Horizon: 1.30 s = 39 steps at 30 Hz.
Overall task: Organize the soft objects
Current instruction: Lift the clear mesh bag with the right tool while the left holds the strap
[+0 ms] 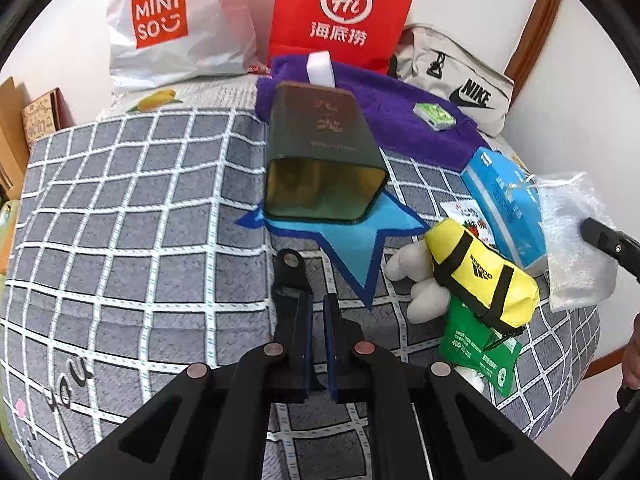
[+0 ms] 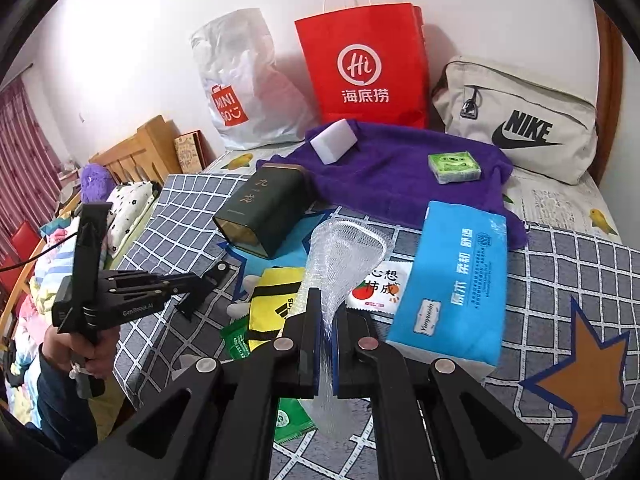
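Observation:
My right gripper (image 2: 329, 312) is shut on a clear foam net sleeve (image 2: 340, 252) and holds it above the bed; the sleeve also shows at the right of the left wrist view (image 1: 576, 240). My left gripper (image 1: 316, 300) is shut and empty, low over the grey checked cover (image 1: 140, 208), just in front of a dark green tin (image 1: 320, 152) that lies on its side, open end toward me. A yellow mini bag (image 1: 476, 272) lies on a white plush toy (image 1: 420, 280) and a green packet (image 1: 476, 344). A blue tissue pack (image 2: 452, 280) lies to the right.
A purple towel (image 2: 400, 176) carries a white sponge (image 2: 334, 142) and a green soap (image 2: 454, 168). A white Miniso bag (image 2: 248, 88), a red paper bag (image 2: 364, 68) and a beige Nike bag (image 2: 520, 120) stand at the wall. A wooden headboard (image 2: 140, 152) is left.

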{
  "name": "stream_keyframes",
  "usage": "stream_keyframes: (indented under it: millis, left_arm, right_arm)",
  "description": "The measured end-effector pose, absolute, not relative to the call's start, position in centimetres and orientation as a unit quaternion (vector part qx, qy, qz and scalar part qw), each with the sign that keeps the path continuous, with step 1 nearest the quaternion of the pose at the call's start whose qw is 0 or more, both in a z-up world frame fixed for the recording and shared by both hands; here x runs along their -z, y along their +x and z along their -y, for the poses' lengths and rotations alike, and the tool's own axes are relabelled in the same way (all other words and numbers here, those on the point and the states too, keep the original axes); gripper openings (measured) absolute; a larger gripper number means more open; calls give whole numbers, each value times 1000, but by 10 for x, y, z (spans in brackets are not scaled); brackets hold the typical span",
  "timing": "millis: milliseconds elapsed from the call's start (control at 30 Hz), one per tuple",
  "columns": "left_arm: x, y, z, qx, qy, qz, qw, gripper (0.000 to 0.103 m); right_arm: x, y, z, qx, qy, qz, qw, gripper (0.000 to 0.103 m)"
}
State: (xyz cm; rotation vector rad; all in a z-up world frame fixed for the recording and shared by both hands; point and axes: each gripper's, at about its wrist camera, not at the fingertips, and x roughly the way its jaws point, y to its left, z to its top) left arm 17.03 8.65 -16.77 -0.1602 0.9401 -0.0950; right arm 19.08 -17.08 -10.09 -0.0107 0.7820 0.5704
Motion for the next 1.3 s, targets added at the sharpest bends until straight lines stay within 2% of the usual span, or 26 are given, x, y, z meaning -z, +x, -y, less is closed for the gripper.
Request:
stream_keyframes:
  millis: [333, 400, 500, 800, 833, 900, 1067, 1133, 1167, 1200, 1300]
  left_arm:
    - [178, 168, -82, 31, -76, -469, 880, 7]
    - [177, 167, -86, 27, -79, -468, 880, 17]
    - [178, 169, -84, 27, -72, -472, 878, 23]
    - [176, 171, -76, -13, -18, -475, 880, 25]
    - [176, 172, -77, -16, -16, -476, 879, 28]
    - [179, 175, -77, -27, -6, -481, 876, 42]
    - [184, 175, -77, -29, 1, -477, 879, 42]
    - [185, 173, -77, -19, 0, -472, 882, 34]
    - [185, 172, -76, -13, 1, -470, 883, 22]
    - [185, 171, -75, -17, 6, -469, 883, 19]
    - [183, 172, -76, -17, -1, -472, 882, 19]
  right_arm:
    - [108, 192, 175, -272, 1, -386, 881, 7]
    - [109, 192, 176, -272, 4, -388, 881, 8]
    - [112, 195, 176, -273, 9, -392, 879, 8]
    - [119, 196, 173, -278, 5, -398, 874, 8]
    - [120, 196, 173, -278, 6, -399, 874, 8]
    - [121, 198, 173, -279, 7, -400, 873, 8]
    - [125, 200, 172, -280, 5, -403, 871, 8]
    - [126, 202, 172, -279, 6, -404, 871, 8]
    - [127, 203, 172, -279, 7, -405, 871, 8]
    - [128, 204, 172, -279, 9, -406, 870, 8]
    - [130, 205, 173, -280, 12, -408, 869, 8]
